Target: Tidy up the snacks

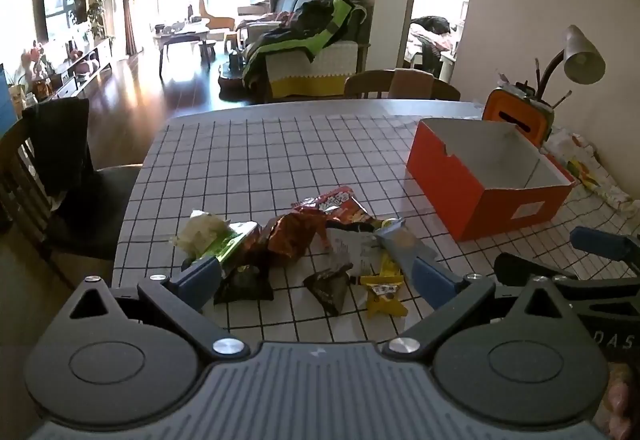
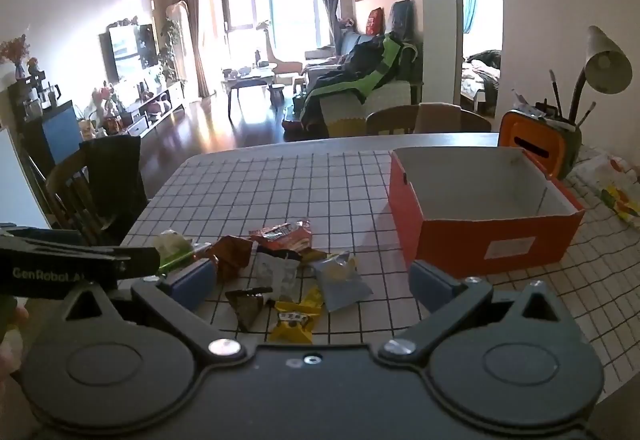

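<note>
Snacks [image 1: 320, 252] lie in a loose pile on the checked surface [image 1: 260, 160], left of the empty orange box [image 1: 516, 208]. Both the left hand-held gripper [image 1: 316, 280] and the right hand-held gripper [image 2: 312, 284] hang just above the pile, jaws spread wide, grasping nothing.

"GenRobot.AI" in pale letters along the side of the left hand-held gripper [image 2: 72, 264] seen from the right wrist view, "DAS" partly cut off on the right hand-held gripper [image 1: 592, 280], white label on the orange box [image 2: 508, 246] illegible, snack packet print unreadable
</note>
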Demonstrator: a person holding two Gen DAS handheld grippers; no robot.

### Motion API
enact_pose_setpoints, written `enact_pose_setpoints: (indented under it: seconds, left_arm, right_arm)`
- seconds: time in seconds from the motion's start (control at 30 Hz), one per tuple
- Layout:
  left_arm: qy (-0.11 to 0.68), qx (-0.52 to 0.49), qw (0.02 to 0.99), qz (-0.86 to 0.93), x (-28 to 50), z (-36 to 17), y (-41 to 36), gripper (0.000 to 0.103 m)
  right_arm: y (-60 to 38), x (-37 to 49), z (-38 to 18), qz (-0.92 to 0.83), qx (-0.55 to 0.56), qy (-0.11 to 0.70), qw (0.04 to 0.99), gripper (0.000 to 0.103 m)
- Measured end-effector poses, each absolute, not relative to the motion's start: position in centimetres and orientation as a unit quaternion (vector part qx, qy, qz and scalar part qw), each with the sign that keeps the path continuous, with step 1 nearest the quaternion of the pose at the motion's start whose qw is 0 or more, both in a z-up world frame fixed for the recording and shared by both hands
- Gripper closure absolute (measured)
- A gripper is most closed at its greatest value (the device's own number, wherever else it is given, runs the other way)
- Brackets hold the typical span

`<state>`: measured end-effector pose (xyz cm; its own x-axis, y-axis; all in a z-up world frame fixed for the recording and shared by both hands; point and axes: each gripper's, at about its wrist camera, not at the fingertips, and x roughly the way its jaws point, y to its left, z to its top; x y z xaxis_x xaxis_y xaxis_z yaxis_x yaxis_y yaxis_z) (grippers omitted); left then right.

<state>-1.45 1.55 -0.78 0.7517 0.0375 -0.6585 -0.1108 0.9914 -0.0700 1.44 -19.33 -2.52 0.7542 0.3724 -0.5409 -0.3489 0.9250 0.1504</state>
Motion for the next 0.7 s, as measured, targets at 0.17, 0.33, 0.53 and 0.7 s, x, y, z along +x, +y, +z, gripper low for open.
enact_pose_setpoints:
  seconds: [0.17, 0.33, 0.53, 0.7]
  left_arm:
    - [0.352, -0.048, 0.934, 0.039, -1.5, -0.8, 1.3, 0.001]
    - [0.354, -0.049, 0.933, 0.038, -1.5, -0.7, 1.2, 0.001]
    - [0.356, -0.043, 0.933, 0.031, -1.5, -0.8, 0.8, 0.001]
    - [0.355, -0.041, 0.934, 0.026, -1.8, -0.8, 0.4, 0.001]
  right_arm:
    - [-19.4, 1.4, -2.5, 0.193, 0.025, 0.298, 0.935, 0.000]
    - [-19.6, 1.5, -2.4, 0.191, 0.025, 0.301, 0.934, 0.000]
    - [-19.9, 1.2, -2.4, 0.185, 0.025, 0.307, 0.933, 0.000]
    - [-20.3, 0.8, -2.3, 0.182, 0.024, 0.305, 0.935, 0.000]
